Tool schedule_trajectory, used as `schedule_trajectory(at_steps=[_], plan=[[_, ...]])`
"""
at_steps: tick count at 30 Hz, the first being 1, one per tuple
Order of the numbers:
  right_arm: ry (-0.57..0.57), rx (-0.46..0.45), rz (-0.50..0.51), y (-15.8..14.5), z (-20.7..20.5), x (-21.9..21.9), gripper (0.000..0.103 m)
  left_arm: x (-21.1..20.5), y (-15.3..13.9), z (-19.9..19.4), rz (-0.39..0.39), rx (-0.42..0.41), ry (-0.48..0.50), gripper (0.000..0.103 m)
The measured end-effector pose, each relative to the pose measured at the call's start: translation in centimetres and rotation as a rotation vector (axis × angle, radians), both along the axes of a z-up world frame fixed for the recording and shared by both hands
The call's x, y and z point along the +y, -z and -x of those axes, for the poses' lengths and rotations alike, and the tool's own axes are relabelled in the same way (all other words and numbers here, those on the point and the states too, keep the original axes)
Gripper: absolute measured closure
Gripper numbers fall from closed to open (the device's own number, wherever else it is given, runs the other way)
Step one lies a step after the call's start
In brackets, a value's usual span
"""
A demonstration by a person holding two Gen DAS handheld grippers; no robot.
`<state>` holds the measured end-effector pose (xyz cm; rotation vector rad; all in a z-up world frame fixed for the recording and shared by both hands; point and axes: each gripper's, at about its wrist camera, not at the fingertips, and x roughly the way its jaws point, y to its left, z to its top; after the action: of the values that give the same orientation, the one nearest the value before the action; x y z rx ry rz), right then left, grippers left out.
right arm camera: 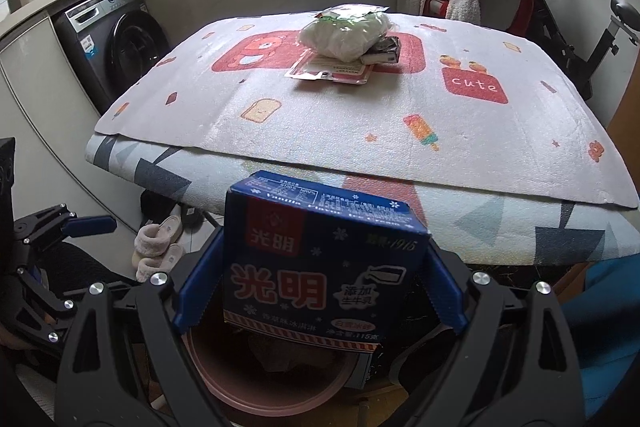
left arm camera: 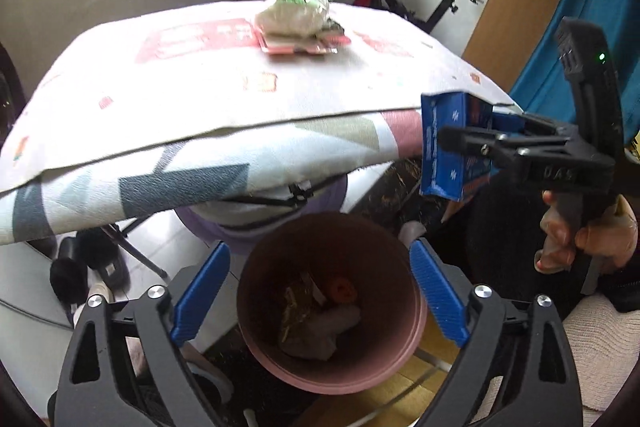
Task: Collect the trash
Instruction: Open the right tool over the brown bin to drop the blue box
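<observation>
Cartoon-print tablecloth carries leftover wrappers; washing machine at left. Left gripper gapes empty over the pink bin, contents blurred. Right gripper clamps a blue carton, hiding the bin.

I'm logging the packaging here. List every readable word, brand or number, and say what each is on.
"光明", twice: blue box front, in the right gripper.
"1915": box front, upper right.
"115克": box, bottom edge.
"添加生牛乳": box, beside the milk bottle drawing.
"cute": red patch on the table mat.
Box top panel, pink card and washing machine labels: too small to read.
</observation>
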<state>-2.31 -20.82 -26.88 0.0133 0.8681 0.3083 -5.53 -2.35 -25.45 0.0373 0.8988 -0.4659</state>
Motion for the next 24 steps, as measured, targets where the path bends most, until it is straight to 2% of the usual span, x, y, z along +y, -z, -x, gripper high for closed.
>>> schedule_trajectory(at_steps=[8,13,17,24], plan=[[-0.085,0.006,0.010,1.5,0.1,2.6,0.015,1.3,-2.0,1.4,0.002,-0.167,-0.089,0.012],[-0.140,0.031,0.047,3.5,0.8,4.4,0.015,2.5,-2.2,2.0,-0.009,-0.229,-0.166,0.012],[-0.179,0.054,0.052,4.0,1.2,5.0,0.015,2.9,-1.7,2.2,-0.055,-0.226,-0.206,0.012],[-0.196,0.091,0.047,4.9,1.1,4.9,0.015,4.9,-1.7,1.8,0.002,-0.213,-0.280,0.011]])
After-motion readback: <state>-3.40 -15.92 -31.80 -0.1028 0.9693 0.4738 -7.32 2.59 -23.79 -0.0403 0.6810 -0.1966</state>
